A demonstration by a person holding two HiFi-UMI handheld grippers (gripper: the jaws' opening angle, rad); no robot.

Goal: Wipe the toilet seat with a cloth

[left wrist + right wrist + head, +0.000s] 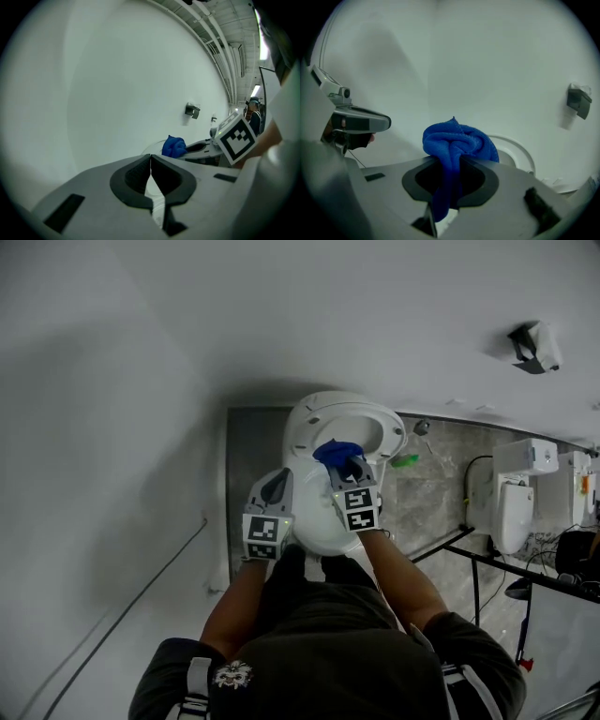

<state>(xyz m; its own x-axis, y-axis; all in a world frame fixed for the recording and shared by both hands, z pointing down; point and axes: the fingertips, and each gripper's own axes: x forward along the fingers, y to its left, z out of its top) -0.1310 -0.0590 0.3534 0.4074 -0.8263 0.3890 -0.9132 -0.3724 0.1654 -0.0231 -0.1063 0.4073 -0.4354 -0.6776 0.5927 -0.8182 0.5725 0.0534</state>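
The right tongs [450, 161] hold the blue cloth [458, 139] just above the toilet seat [394, 432]; the left tongs [151, 165] are closed and empty. Wiping seems not yet begun; next the cloth must press on the seat.

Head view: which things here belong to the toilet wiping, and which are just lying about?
Part of the job:
- blue cloth
- right gripper, fingers shut on the cloth
- toilet
- left gripper, shut and empty

Just lying about:
- green object on the floor
- white fixture at the right
- wall-mounted holder
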